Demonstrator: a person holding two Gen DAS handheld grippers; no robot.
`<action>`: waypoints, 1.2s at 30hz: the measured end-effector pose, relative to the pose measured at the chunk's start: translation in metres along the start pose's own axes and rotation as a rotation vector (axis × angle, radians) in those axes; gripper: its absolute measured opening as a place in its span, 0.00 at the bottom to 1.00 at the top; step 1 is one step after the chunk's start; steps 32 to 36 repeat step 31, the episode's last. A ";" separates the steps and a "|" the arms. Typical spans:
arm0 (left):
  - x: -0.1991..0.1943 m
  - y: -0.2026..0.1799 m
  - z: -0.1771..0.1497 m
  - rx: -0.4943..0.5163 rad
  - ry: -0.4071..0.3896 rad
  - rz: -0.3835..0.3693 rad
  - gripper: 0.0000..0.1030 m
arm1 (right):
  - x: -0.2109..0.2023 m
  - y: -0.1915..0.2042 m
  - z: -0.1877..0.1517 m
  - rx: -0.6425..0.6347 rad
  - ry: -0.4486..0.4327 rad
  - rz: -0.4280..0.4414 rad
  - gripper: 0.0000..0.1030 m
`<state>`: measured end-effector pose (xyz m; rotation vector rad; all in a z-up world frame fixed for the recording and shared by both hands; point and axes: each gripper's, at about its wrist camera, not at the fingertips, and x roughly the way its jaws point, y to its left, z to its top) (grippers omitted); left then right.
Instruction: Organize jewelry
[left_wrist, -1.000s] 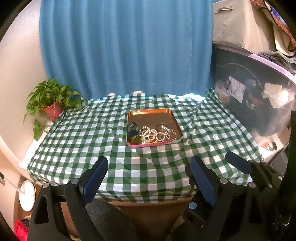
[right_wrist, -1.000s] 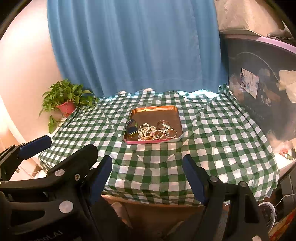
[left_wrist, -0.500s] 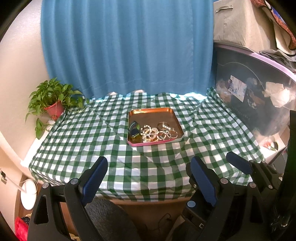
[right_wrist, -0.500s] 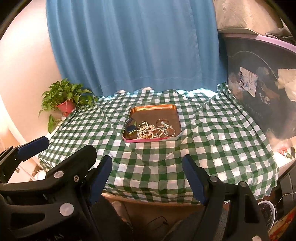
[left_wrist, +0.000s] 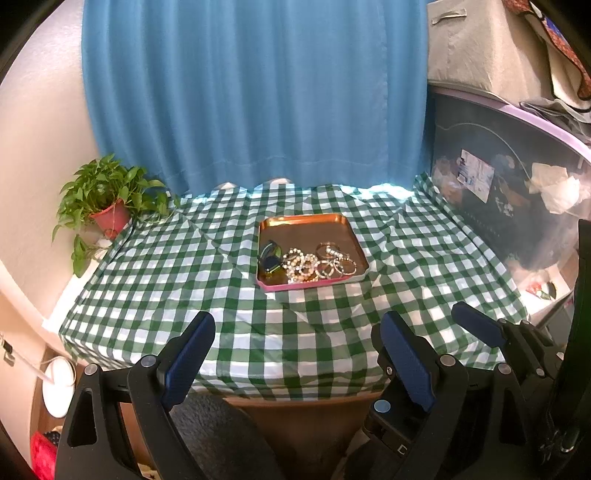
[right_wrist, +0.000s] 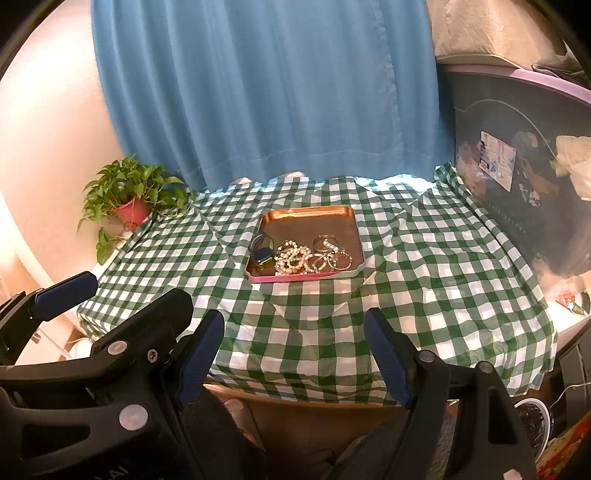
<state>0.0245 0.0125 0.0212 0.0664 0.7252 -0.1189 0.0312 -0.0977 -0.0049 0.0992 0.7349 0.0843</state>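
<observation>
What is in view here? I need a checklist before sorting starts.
tray: one, copper with a pink edge, centre of the table
watch: one, dark, tray's left side
bracelets: a pile, count unclear, pearly beads, tray's front middle
rings: several hoops, metallic, tray's right
cloth: one, green and white check, over the table
plant: one, green in a red pot, table's far left corner
curtain: one, blue, behind
bin: one, dark translucent, right
left tool: open, above the near edge
right tool: open, above the near edge

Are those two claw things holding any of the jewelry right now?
No. The left gripper and right gripper are both open and empty, short of the table's near edge. All the jewelry lies in the tray.
</observation>
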 end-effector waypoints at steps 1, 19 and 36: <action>0.000 0.000 -0.001 0.000 0.000 -0.001 0.88 | 0.001 0.000 0.000 -0.001 0.001 0.000 0.73; -0.007 0.006 -0.007 0.001 0.005 -0.010 0.89 | 0.000 0.002 0.000 0.002 0.006 -0.002 0.73; -0.007 0.006 -0.008 0.006 0.012 -0.005 0.89 | -0.002 0.006 -0.005 0.005 0.012 0.000 0.73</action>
